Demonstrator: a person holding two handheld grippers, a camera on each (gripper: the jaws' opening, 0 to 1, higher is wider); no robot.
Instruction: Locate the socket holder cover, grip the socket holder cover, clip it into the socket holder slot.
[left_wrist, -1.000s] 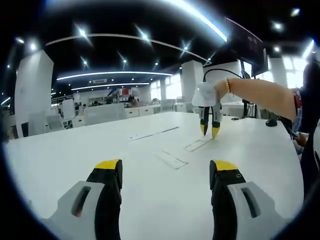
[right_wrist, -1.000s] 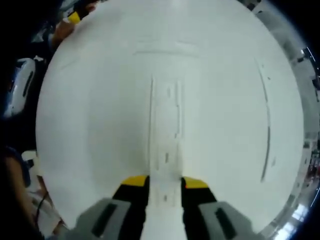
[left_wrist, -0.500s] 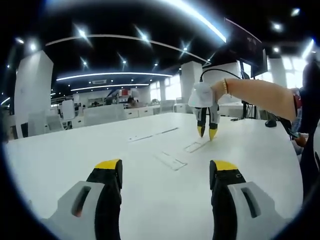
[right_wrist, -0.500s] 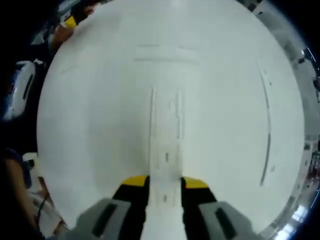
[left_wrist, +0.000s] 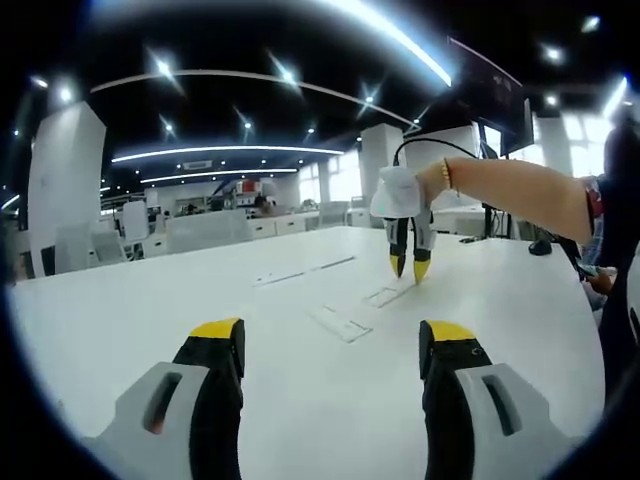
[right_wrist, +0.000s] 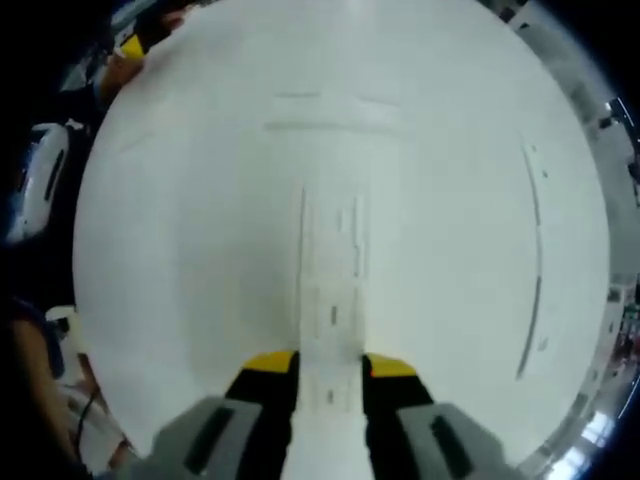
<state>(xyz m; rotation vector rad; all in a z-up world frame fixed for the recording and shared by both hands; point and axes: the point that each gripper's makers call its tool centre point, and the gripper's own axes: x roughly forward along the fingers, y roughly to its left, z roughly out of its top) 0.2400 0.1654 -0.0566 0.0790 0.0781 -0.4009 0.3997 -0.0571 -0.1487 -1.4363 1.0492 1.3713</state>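
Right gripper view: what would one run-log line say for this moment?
right gripper: shut on socket holder cover, held above white table | left gripper: open, low over table | cover not yet clipped

In the right gripper view, the socket holder cover (right_wrist: 330, 300) runs between the jaws and is cut off at six o'clock. White on the white table (right_wrist: 200, 250), its slots are perhaps faint; whether it touches the surface can't be told.
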